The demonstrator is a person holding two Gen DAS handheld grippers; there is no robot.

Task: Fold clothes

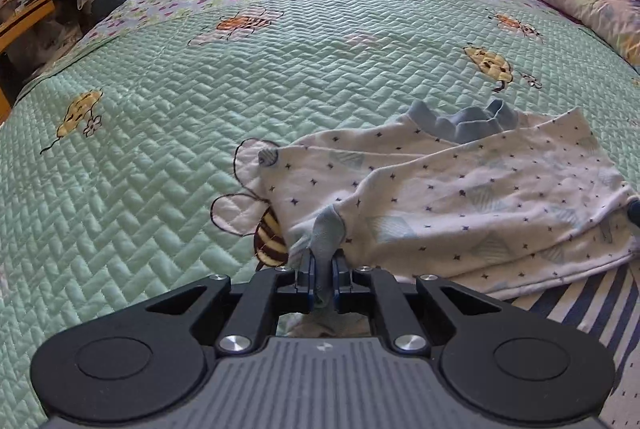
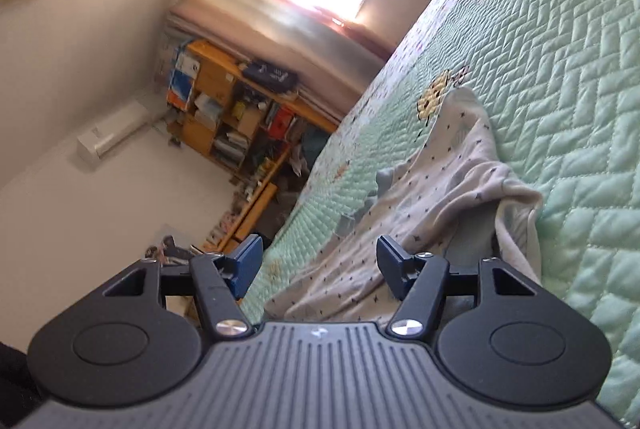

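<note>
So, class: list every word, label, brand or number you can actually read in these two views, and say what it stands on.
No text can be read.
Bookshelf: book spines and boxes carry printing, too blurred to read.
Left gripper and right gripper: each body bears a small pale mark, a symbol, not letters.
Garment: only star-like dots.
Quilt: only bee pictures.

Quilt [image 1: 168,117] lies open leftward; garment [image 1: 460,197] crowds the right.
</note>
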